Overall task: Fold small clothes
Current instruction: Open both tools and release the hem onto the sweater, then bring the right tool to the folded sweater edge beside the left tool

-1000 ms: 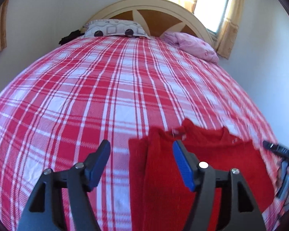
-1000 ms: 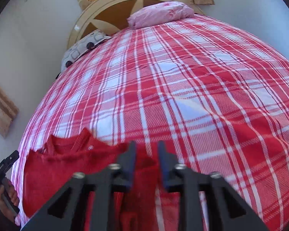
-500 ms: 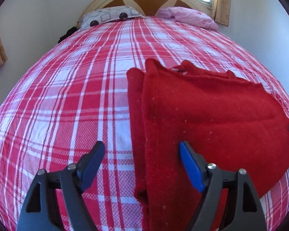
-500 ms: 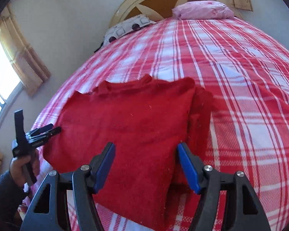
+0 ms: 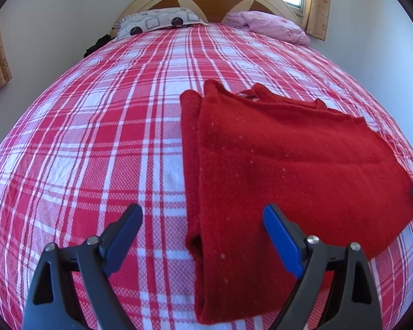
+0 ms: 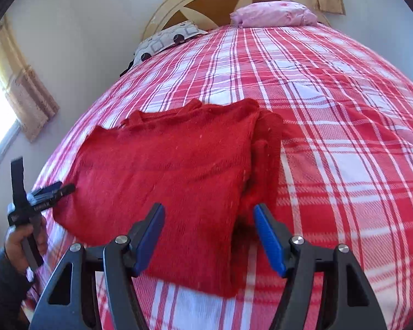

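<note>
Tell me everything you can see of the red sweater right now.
The red sweater is a fuzzy knit, flecked with pale lint. It lies flat on the plaid bedspread, folded lengthwise: one side is doubled under along the left edge in the left wrist view, leaving layered edges there. The neckline points toward the headboard. Nothing grips it; both grippers hang above its near edge, jaws apart.
</note>
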The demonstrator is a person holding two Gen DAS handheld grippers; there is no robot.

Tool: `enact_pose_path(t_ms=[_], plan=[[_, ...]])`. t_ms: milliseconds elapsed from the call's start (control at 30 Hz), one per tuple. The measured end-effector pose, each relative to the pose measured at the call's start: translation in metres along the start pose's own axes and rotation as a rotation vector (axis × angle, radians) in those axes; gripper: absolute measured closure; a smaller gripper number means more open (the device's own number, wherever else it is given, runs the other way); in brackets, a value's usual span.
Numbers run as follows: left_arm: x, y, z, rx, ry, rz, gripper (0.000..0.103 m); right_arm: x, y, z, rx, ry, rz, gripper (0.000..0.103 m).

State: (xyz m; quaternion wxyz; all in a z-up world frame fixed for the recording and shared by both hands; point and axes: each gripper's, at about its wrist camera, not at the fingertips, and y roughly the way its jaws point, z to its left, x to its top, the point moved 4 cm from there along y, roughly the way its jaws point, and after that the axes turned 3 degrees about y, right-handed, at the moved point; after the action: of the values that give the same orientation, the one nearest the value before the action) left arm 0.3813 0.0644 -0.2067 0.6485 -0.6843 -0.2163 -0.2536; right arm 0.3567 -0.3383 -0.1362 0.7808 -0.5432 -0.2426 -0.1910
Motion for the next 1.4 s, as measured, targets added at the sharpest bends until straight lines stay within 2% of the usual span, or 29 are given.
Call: enact_pose_path(t_ms=[133,200,333,500,633,733,967,1100,1200,1300,1400], plan=[[-0.004,0.004,-0.005,0.003,0.019,0.014,0.011,-0.015,0.006,-0.002,-0.021,-0.016,0.04,0.035],[-0.006,0.01,-0.003,-0.014,-0.007,0.022,0.008,-0.022,0.017,-0.008,-0.043,-0.003,0.078,0.035],[-0.01,0.013,0.011,-0.09,-0.112,0.029,0.006,-0.023,0.011,-0.011,-0.054,0.001,0.057,0.035],[-0.02,-0.006,0.037,-0.101,-0.171,-0.038,0.004,-0.019,-0.02,0.01,-0.1,-0.089,-0.016,0.035],[-0.03,-0.004,0.071,-0.093,-0.278,-0.037,0.003,-0.014,-0.03,0.05,-0.085,-0.181,-0.035,0.035],[-0.035,-0.002,0.089,-0.157,-0.387,-0.058,0.003,-0.017,-0.019,0.095,-0.059,-0.268,-0.014,0.035],[-0.039,-0.003,0.078,-0.198,-0.344,-0.103,0.0,-0.049,0.019,0.205,-0.058,-0.553,0.002,0.035],[-0.043,-0.008,0.092,-0.29,-0.423,-0.149,0.0,-0.079,0.042,0.257,-0.104,-0.732,-0.04,0.035],[-0.045,-0.009,0.1,-0.332,-0.466,-0.173,0.0,-0.096,0.055,0.284,-0.141,-0.825,-0.091,0.035],[-0.044,-0.01,0.098,-0.33,-0.462,-0.175,0.0,-0.112,0.066,0.306,-0.184,-0.914,-0.143,0.035],[-0.045,-0.011,0.1,-0.351,-0.476,-0.187,0.0,-0.119,0.077,0.321,-0.188,-0.949,-0.155,0.035]])
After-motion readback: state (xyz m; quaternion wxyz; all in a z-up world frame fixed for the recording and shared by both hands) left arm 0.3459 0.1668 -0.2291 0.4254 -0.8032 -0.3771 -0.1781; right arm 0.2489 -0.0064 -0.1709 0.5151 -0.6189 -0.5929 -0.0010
